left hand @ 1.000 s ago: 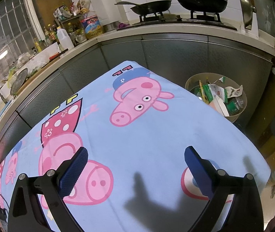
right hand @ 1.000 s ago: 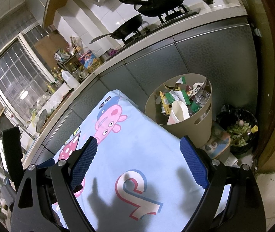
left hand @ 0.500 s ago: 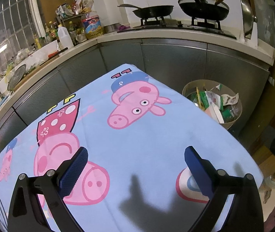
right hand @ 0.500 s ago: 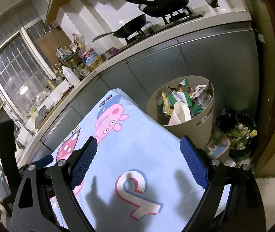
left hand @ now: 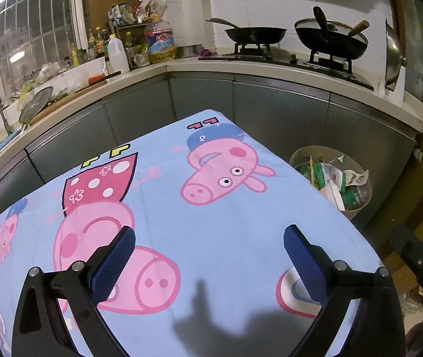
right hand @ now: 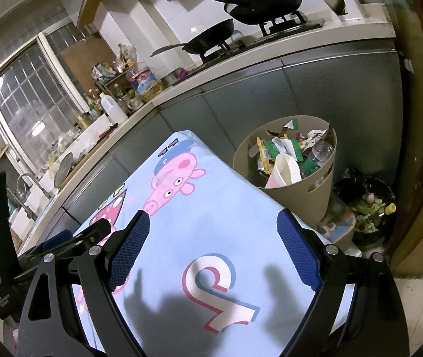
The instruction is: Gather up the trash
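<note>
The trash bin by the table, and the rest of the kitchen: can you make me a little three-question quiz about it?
1. True or false: the beige trash bin is empty.
2. What is between the fingers of the right gripper? A) a bottle B) nothing C) a cup
3. How many black pans sit on the stove?

Key:
1. False: the bin holds wrappers, a paper cup and a plastic bottle.
2. B: it is open above the cartoon pig tablecloth, and so is the left gripper.
3. Two.
</note>
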